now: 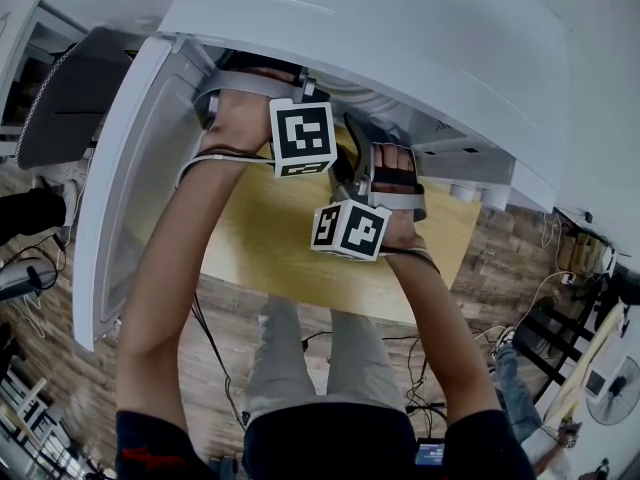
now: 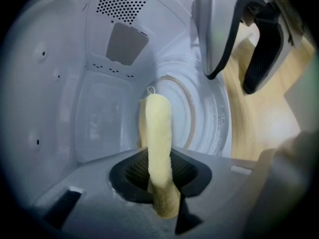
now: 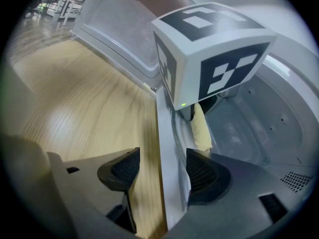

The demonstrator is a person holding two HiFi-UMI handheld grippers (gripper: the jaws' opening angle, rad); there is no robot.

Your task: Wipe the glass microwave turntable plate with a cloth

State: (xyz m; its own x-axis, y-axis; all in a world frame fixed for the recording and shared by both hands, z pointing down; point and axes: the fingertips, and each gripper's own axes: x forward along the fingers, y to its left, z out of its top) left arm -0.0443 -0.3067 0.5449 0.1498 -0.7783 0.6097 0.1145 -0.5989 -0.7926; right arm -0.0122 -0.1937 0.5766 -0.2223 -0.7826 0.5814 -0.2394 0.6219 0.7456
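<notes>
the glass turntable plate (image 2: 212, 118) is seated on the floor of the microwave cavity (image 2: 60, 83), the yellow cloth (image 2: 158, 128) is clamped over it by the left gripper (image 2: 160, 185), and the right gripper (image 3: 162, 167) is held wide astride the front sill (image 3: 165, 118), so the plate could be tipped off its seat if its rim is pressed too hard.

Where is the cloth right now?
Centre of the left gripper view: the yellow cloth is clamped in the left gripper, inside the microwave, with the glass turntable plate just beyond it.

pale yellow cloth (image 2: 158, 148), white microwave (image 2: 60, 108), black-and-white marker cube (image 3: 212, 54)
</notes>
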